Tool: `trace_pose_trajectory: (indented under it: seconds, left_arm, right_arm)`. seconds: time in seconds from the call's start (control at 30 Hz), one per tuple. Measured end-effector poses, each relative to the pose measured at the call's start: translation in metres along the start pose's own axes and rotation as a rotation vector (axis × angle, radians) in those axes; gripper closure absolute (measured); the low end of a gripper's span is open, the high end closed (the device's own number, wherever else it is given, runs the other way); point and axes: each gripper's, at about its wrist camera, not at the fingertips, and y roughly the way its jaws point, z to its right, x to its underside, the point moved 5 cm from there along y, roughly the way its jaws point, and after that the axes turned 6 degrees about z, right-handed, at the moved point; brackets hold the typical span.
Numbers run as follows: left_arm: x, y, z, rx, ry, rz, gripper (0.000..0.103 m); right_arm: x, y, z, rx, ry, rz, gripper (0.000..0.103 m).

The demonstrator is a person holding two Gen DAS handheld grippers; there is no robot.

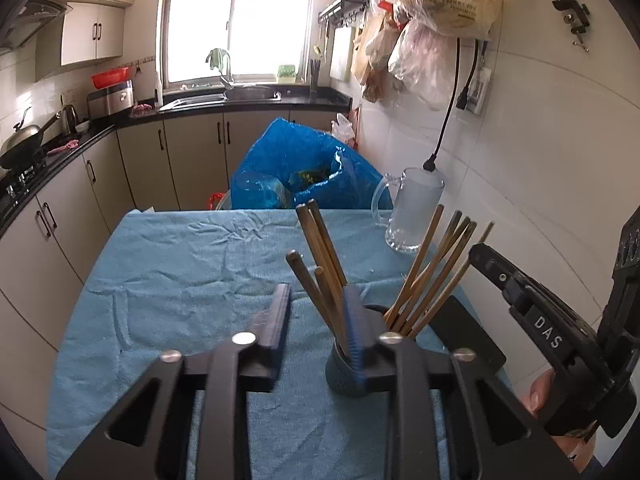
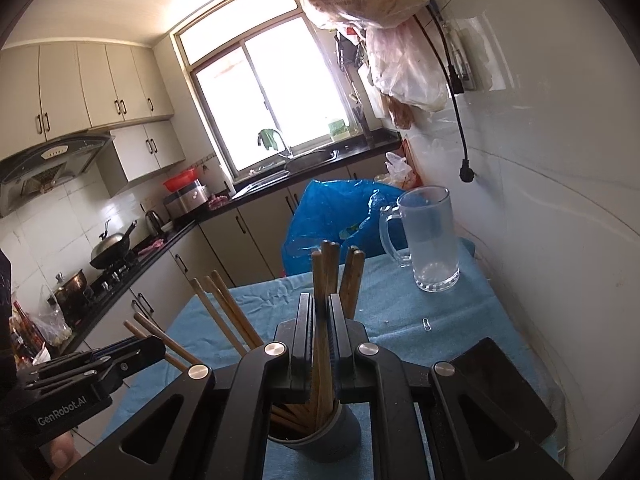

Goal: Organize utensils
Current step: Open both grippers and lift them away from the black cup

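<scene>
So there's a small dark gray holder (image 1: 347,376) sitting on a table covered with a blue towel (image 1: 180,272), and it's stuffed with wooden chopsticks (image 1: 432,276) that fan out in two bunches, one leaning left and one leaning right. The right gripper (image 2: 319,316) has its fingers pulled in narrow around a few of those chopsticks (image 2: 322,280), pinching them while their lower ends sit down inside the holder (image 2: 328,438). The left gripper (image 1: 318,312) is spread wide and holds nothing; its right finger sits just in front of the left bunch, right at the holder's rim, and the other finger hangs over bare towel. Back toward the wall there's a glass mug (image 2: 430,238) with a handle, standing upright on the towel, well apart from the holder (looks empty, though the frosted sides make it hard to be sure). Behind the table stands a big blue plastic bag (image 1: 296,168), open at the top with something greenish inside that I can't make out. A flat black thing (image 2: 496,384) lies on the towel just right of the holder.
</scene>
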Motion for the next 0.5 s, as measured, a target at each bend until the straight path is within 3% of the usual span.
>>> trace_pose_trajectory:
  seconds: [0.07, 0.17, 0.23, 0.4, 0.5]
  left_arm:
    - [-0.002, -0.005, -0.001, -0.005, 0.001, 0.015, 0.068]
    - [-0.002, -0.011, -0.002, -0.003, -0.002, 0.026, 0.064]
    - [-0.003, -0.015, -0.005, -0.011, -0.007, 0.036, 0.051]
    - [-0.003, -0.024, -0.016, -0.043, -0.03, 0.062, 0.032]
    - [0.001, -0.028, -0.027, -0.073, -0.053, 0.062, 0.021]
  right_arm:
    - [-0.004, -0.005, 0.0, 0.007, 0.002, 0.011, 0.092]
    - [-0.007, -0.015, -0.002, 0.011, 0.003, 0.029, 0.076]
    - [-0.01, -0.021, -0.004, 0.015, -0.004, 0.044, 0.068]
    - [-0.016, -0.032, -0.008, 0.052, -0.018, 0.071, 0.026]
    - [-0.017, -0.039, -0.009, 0.093, -0.033, 0.08, 0.014]
